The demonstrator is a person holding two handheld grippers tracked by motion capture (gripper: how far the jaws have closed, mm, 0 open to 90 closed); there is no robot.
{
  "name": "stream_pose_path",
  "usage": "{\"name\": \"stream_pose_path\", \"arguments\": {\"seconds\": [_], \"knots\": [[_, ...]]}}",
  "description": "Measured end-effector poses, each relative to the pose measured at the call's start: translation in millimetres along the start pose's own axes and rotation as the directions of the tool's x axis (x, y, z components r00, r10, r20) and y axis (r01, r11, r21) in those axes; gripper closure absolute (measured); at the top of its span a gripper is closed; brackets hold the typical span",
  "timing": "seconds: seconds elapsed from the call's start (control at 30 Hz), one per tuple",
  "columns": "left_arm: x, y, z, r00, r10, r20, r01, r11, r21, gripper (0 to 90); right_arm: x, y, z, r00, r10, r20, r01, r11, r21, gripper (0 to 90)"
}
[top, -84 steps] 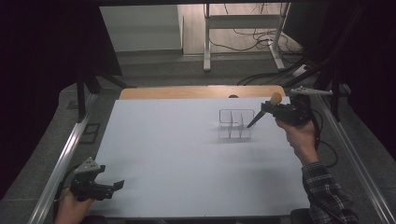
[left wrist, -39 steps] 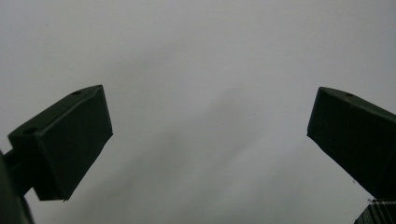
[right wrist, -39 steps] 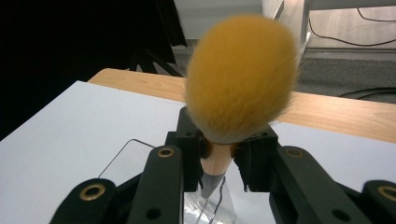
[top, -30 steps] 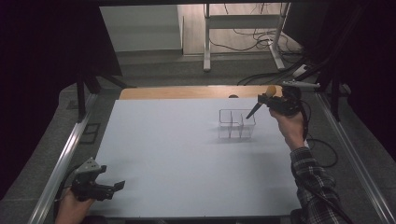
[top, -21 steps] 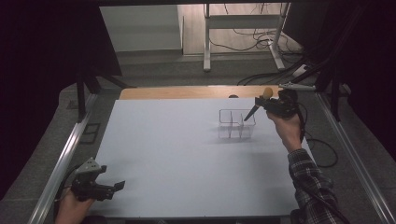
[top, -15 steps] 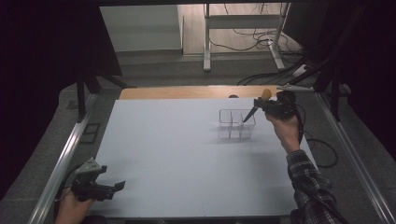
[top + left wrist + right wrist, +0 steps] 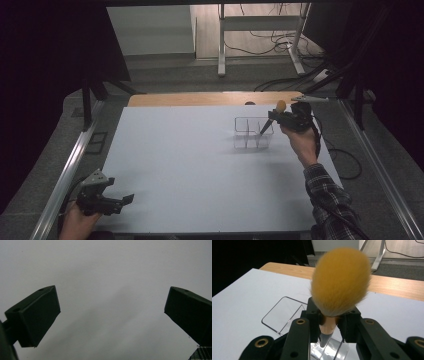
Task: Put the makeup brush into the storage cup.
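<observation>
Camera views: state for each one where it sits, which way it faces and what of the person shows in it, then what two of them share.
High view: above the person's side, looking forward and down on the table; both forearms, left gripper, right gripper.
Left gripper view: on the left gripper, facing bare tabletop between open jaws.
Right gripper view: on the right gripper, clamping the brush.
Shared: high and right gripper views show the clear organizer.

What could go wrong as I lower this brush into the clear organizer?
The right hand-held gripper clamps the brush just below its bristles, so the handle tip could catch a divider of the clear organizer instead of entering a compartment. The organizer looks light and stands unheld, with the left hand-held gripper far away; a nudge might slide or tip it.
</observation>
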State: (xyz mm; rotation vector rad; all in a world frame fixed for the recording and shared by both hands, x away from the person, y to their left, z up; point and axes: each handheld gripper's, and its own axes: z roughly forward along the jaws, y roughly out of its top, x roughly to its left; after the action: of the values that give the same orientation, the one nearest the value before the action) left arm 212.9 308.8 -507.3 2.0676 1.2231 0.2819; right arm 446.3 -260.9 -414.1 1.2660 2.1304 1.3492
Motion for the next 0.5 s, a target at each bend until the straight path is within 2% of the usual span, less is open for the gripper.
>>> {"name": "stream_pose_path", "arguments": {"seconds": [0.5], "knots": [[-0.4, -0.1, 0.7, 1.0000, 0.004, 0.004, -0.004, 1.0000, 0.006, 0.6, 3.7, -10.1, 11.9, 0.9996, -0.026, 0.011, 0.025, 0.999, 0.048, 71.8]]}}
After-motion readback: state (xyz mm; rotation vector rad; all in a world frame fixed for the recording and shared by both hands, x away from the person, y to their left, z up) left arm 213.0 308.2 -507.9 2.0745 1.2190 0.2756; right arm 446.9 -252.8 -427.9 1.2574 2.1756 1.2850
